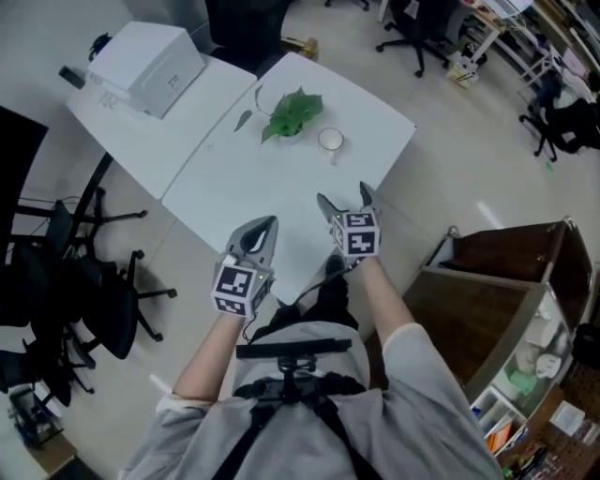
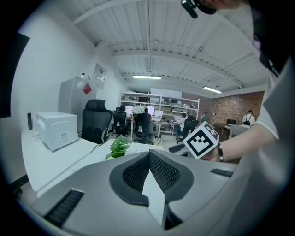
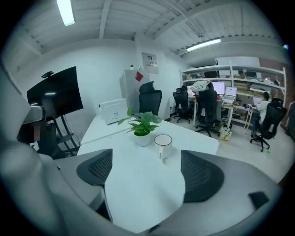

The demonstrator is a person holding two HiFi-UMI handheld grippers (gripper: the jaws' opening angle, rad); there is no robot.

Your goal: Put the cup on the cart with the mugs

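A white cup (image 1: 330, 141) with its handle toward me stands on the white table (image 1: 244, 178), just right of a small potted plant (image 1: 292, 114). In the right gripper view the cup (image 3: 162, 144) sits ahead of and beyond the jaws. My right gripper (image 1: 345, 200) hovers over the table's near edge, open, with nothing between its fingers (image 3: 202, 175). My left gripper (image 1: 264, 232) is beside it to the left, jaws shut and empty. The wooden cart (image 1: 487, 281) stands at the right, with mugs (image 1: 542, 361) on a lower shelf.
A white box-shaped device (image 1: 150, 58) sits on the adjoining table at the far left. Black office chairs (image 1: 89, 300) stand left of the table. More chairs (image 1: 417, 28) and desks lie beyond it. Bare floor separates the table from the cart.
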